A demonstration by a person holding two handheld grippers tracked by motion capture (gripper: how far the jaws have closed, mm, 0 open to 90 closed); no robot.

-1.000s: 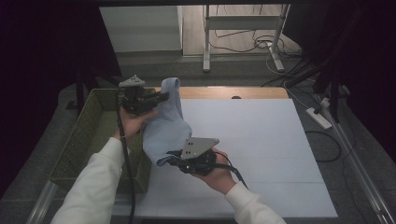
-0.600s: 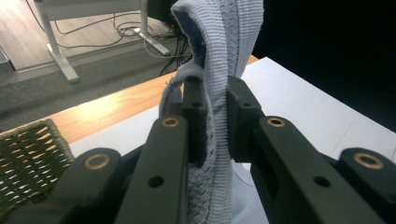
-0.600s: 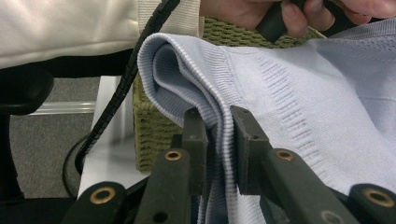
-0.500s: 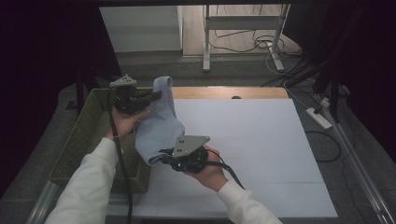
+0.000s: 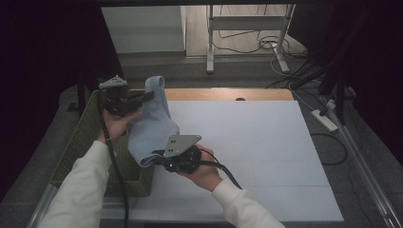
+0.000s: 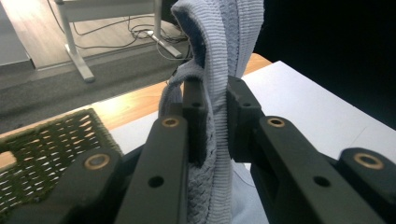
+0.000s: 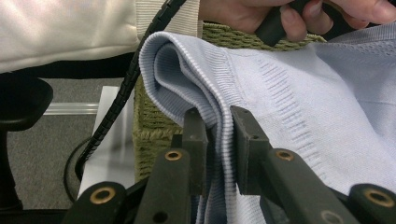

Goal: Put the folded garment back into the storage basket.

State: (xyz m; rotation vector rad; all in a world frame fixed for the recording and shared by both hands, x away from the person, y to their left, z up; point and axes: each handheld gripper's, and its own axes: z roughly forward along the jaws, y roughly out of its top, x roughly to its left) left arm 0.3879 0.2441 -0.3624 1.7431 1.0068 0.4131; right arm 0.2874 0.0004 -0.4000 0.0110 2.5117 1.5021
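no readable text, no labels, no brand marks, no numbers, no signs on anything in any view

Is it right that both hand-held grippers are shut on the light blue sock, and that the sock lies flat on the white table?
Not quite. The left hand-held gripper and the right hand-held gripper are each shut on the light blue sock, but the sock does not lie flat on the white table: it hangs stretched in the air between them, beside the green woven basket. The high view shows this.
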